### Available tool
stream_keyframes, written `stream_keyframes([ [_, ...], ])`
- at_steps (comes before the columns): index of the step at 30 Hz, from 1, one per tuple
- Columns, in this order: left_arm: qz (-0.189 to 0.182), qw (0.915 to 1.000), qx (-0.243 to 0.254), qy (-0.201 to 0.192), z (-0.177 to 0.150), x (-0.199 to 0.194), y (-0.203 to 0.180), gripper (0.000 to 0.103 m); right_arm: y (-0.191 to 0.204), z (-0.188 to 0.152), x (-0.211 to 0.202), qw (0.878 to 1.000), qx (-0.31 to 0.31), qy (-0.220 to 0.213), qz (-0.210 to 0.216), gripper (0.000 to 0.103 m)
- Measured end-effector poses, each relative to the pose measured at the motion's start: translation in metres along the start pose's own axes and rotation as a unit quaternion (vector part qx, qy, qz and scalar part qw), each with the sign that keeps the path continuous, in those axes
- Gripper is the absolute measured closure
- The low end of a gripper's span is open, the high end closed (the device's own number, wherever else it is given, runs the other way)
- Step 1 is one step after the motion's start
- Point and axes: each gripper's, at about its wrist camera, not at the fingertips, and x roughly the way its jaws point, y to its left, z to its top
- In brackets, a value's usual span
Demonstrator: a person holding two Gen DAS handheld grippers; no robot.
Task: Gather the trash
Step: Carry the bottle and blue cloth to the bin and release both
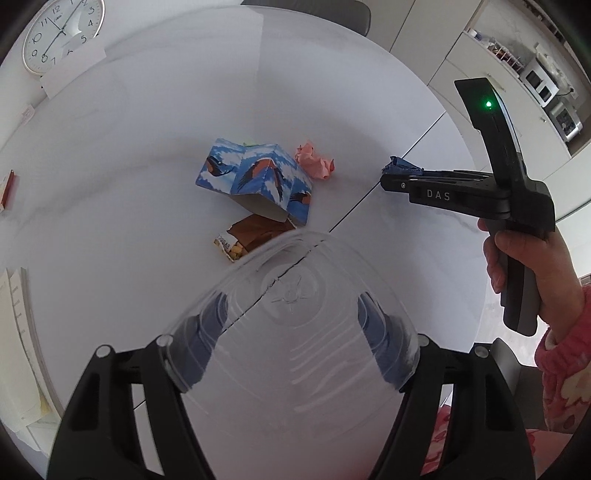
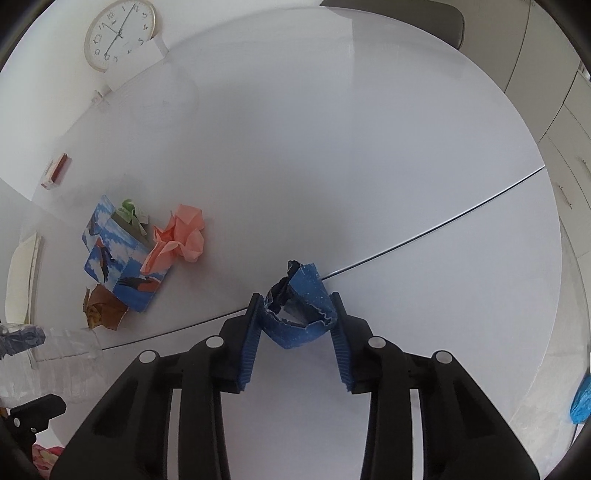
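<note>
1. Two tools are at work: the left hand-held gripper (image 1: pixel 291 332) clamps a clear plastic container (image 1: pixel 295 306) between its fingers, mouth turned toward the litter, apparently to serve as the bin.
2. Off to its right, the right hand-held gripper (image 2: pixel 297 325) pinches a torn blue paper scrap (image 2: pixel 301 306) and holds it above the white surface (image 2: pixel 369 166), well apart from the container; I judge it is meant to go into the container.
3. Farther out, the remaining trash sits clustered on the surface: a brown snack wrapper (image 1: pixel 255 232) nearest the container's rim, a blue bird-printed carton (image 1: pixel 258 177) touching it, and a crumpled pink paper (image 1: pixel 314 162) just beside the carton.
4. Farthest, a wall clock (image 1: pixel 61 33) stands at the surface's edge.
</note>
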Motion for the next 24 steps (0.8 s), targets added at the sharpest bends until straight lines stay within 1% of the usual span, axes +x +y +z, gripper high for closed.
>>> stream_keyframes([
  [6,-0.010,0.9996,0.019,-0.015,0.003,-0.013,-0.012,0.033,-0.020,-0.022,-0.030,0.998,0.052,-0.020,0.037,0.067],
  [10,-0.026,0.9985,0.042,-0.025,0.002,-0.025,-0.030,0.033,-0.038,-0.053,-0.064,0.994,0.087,-0.039,0.051,0.067],
  [14,-0.047,0.9958,0.072,-0.030,-0.003,-0.033,-0.058,0.033,-0.061,-0.101,-0.104,0.989,0.128,-0.059,0.041,0.067],
  [17,-0.065,0.9927,0.098,-0.026,-0.010,-0.034,-0.083,0.033,-0.074,-0.131,-0.126,0.985,0.155,-0.069,0.027,0.067],
  [19,-0.074,0.9897,0.120,-0.021,-0.015,-0.034,-0.102,0.033,-0.086,-0.158,-0.140,0.982,0.174,-0.073,0.015,0.066],
  [20,-0.079,0.9882,0.130,-0.020,-0.017,-0.034,-0.110,0.033,-0.091,-0.172,-0.145,0.980,0.184,-0.072,0.008,0.066],
  [24,-0.096,0.9807,0.170,-0.013,-0.025,-0.032,-0.144,0.033,-0.104,-0.209,-0.144,0.975,0.212,-0.059,-0.004,0.065],
])
